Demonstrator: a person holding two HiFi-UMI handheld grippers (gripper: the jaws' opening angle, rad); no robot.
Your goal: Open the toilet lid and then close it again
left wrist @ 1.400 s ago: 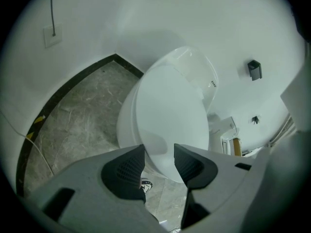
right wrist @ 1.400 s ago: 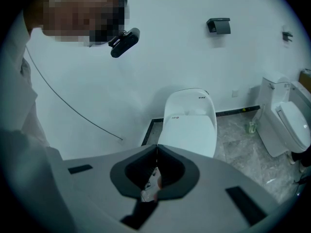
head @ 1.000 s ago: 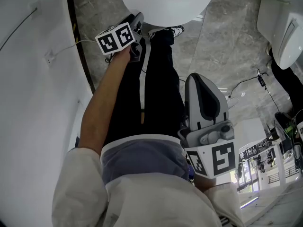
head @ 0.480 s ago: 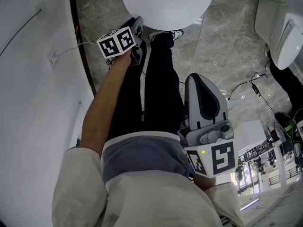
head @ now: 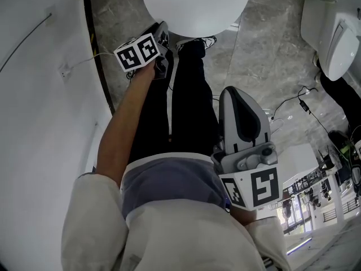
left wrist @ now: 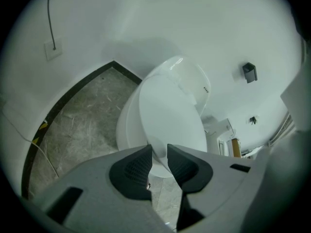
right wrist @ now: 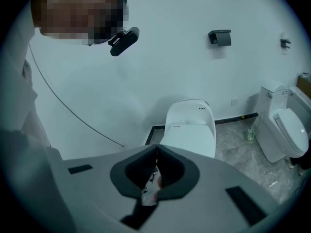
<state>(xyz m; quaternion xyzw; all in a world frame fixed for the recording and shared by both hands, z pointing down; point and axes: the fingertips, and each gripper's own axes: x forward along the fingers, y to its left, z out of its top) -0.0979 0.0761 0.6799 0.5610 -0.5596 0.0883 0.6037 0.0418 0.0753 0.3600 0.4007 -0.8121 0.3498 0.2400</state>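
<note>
Toilet lid [head: 197, 4] down on its bowl, L gripper [left wrist: 159, 152] at its front lip.
Lid lies just ahead of the L gripper. Its long axis runs straight away from the person toward the tank [left wrist: 187, 79] at the wall, so hinge = far end & the lip has to swing up and back. L jaws show only a narrow gap w/ the lip in it; reads as pinched on the lid. R gripper [right wrist: 156, 150] hangs by the hip, well apart from the lid, jaw tips touching, nothing held, so L is nearer by far. Bowl [left wrist: 124, 130] is covered, contents not visible. Second toilet [right wrist: 284, 130] sits off to the right, lid also down, well apart.
</note>
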